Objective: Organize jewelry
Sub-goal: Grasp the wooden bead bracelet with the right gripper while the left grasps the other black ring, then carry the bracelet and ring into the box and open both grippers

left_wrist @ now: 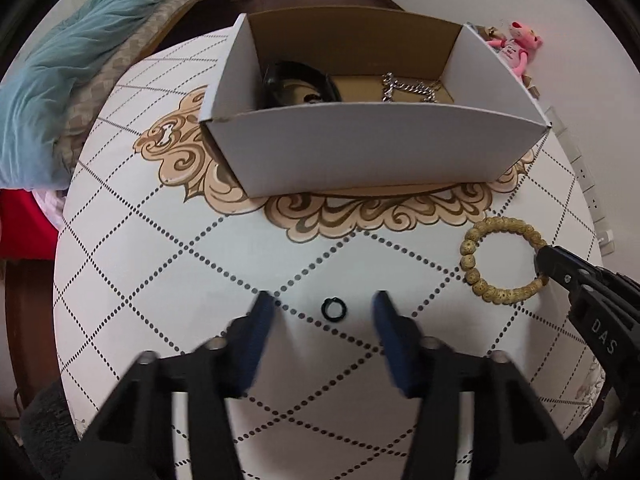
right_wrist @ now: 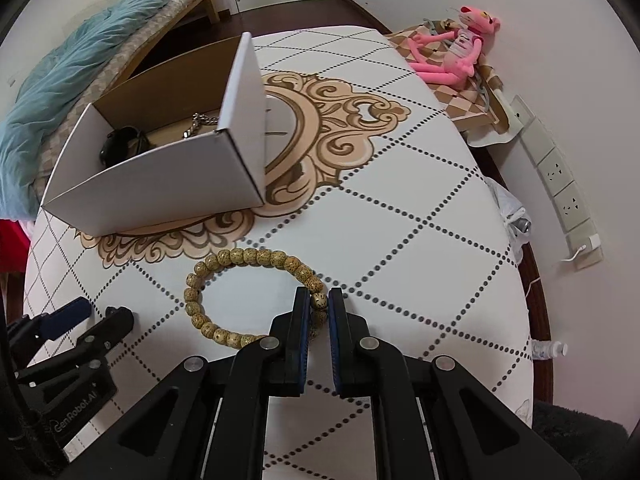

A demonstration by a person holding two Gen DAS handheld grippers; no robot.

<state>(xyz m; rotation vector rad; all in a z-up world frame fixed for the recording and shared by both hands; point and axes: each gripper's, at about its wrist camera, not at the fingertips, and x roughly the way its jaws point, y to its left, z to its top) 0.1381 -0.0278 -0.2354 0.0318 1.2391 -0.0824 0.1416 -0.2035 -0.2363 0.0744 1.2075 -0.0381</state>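
A small black ring [left_wrist: 334, 308] lies on the white patterned table [left_wrist: 160, 264], between the fingers of my open left gripper [left_wrist: 322, 308]. A tan beaded bracelet [right_wrist: 224, 268] lies on the table, also in the left wrist view [left_wrist: 480, 240]. My right gripper [right_wrist: 319, 300] is shut on one side of the bracelet. An open white cardboard box [left_wrist: 360, 140] stands behind; it holds a black bangle [left_wrist: 300, 76] and a silver chain [left_wrist: 408, 88]. The box also shows in the right wrist view [right_wrist: 168, 176].
A pink plush toy [right_wrist: 456, 52] lies on a checked cloth at the table's far right by the wall. Wall sockets [right_wrist: 560, 184] run along the right. A bed with a teal blanket [left_wrist: 60, 80] stands to the left. A small bottle [right_wrist: 550, 349] sits beyond the table's right edge.
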